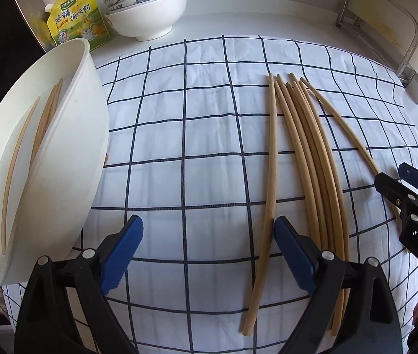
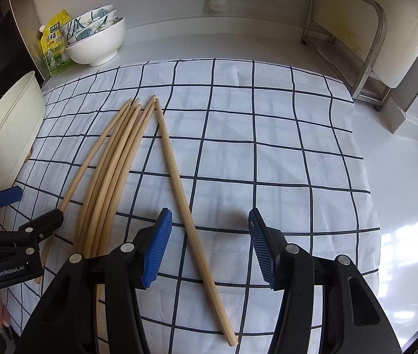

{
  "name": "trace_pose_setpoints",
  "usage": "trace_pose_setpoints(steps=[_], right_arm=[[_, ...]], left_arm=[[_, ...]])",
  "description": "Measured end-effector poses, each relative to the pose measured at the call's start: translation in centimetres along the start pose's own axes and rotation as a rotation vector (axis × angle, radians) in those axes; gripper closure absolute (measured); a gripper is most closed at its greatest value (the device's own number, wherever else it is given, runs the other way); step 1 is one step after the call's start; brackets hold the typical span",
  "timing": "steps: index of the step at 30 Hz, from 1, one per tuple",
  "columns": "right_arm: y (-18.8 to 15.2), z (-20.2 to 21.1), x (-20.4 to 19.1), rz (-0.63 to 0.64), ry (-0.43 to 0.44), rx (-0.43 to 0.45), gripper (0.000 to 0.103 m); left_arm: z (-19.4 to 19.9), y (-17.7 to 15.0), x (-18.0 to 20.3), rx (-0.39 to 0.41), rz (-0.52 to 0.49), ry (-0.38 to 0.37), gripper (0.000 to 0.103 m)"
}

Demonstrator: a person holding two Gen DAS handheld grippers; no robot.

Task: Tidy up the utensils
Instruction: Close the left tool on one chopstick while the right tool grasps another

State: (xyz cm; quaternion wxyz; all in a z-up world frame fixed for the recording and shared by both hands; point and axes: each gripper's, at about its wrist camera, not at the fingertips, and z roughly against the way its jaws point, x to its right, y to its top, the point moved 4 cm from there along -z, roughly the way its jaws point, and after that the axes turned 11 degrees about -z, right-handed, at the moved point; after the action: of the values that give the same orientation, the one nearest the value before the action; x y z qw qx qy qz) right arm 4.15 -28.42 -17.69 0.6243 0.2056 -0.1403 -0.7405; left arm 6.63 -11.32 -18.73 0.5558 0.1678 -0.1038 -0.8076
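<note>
Several bamboo chopsticks (image 1: 312,159) lie in a fan on the checked cloth (image 1: 197,135); they also show in the right wrist view (image 2: 120,159). A white tub (image 1: 70,159) at the left holds a few chopsticks (image 1: 17,159). My left gripper (image 1: 209,236) is open and empty, low over the cloth, its right finger beside the leftmost chopstick (image 1: 271,159). My right gripper (image 2: 209,236) is open and empty, with the rightmost chopstick (image 2: 179,183) lying between its jaws. The right gripper also shows at the left wrist view's right edge (image 1: 392,178).
Stacked bowls (image 1: 147,8) and a yellow seasoning pouch (image 1: 76,14) stand at the back left. A metal rack (image 2: 356,41) stands at the back right. The white counter (image 2: 401,206) extends right of the cloth. The tub's rim (image 2: 8,129) shows at left.
</note>
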Motion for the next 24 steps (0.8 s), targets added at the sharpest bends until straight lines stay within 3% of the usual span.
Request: trace_pose_setpoints(steps=[7,14,18,21,23,24], right_arm=[[0.1,-0.4,0.3,0.005,-0.018,0.000,0.051],[0.3,-0.7,-0.6,0.049,-0.009,0.016,0.054],[0.3,-0.7,-1.8,0.094,0.019,0.009,0.077],[0.4,-0.9,-2.6,0.116,0.033,0.006,0.094],[0.5,-0.9,-2.6,0.099,0.051,-0.002,0.096],[0.5,-0.9,-2.5,0.085,0.062,-0.007,0.096]], left_arm=[[-0.3,1.2,1.0,0.028,-0.018,0.012,0.016],[0.0,1.7,2.1,0.051,-0.055,-0.021,0.042],[0.2,1.8,2.5,0.053,-0.070,-0.052,0.054],[0.5,1.9,3.0,0.049,-0.082,-0.077,0.070],[0.5,1.9,3.2,0.044,-0.093,-0.104,0.090],[0.5,2.0,3.3,0.037,-0.097,-0.111,0.094]])
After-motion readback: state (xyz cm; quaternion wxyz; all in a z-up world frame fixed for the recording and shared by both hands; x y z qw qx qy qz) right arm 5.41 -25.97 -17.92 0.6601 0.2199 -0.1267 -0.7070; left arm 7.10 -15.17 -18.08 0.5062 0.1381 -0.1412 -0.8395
